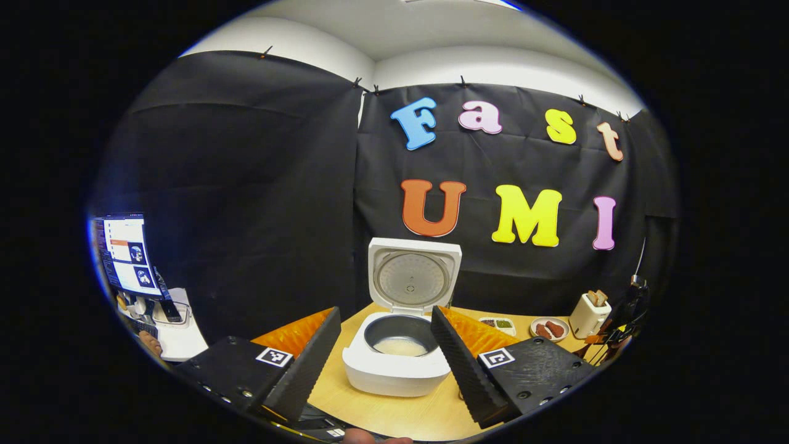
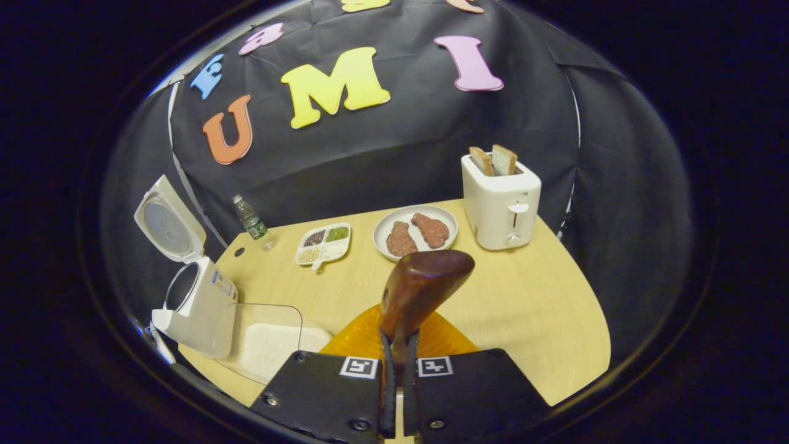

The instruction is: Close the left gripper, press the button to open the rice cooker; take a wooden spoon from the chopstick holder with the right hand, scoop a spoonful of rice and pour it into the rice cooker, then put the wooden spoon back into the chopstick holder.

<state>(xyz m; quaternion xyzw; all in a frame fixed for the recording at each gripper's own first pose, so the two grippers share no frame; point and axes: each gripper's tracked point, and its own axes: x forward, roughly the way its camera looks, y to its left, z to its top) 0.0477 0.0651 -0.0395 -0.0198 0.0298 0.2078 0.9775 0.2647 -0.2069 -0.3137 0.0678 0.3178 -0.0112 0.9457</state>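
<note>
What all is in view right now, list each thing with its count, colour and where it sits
rice cooker: one, white, lid up, table's left end
rice container: one, clear, beside the cooker
wooden spoon: one, brown, in the right gripper
sectioned dish: one, white, mid table
plate: one, white, two brown patties
toaster: one, white, two slices, far right
bottle: one, clear, by the wall
table: one, light wood
monitor: one, far left
left gripper: open
right gripper: shut on spoon

Right hand-held gripper (image 2: pixel 399 364) clamps wooden spoon (image 2: pixel 422 287) — rice cooker (image 2: pixel 197 305) lid up.
</note>
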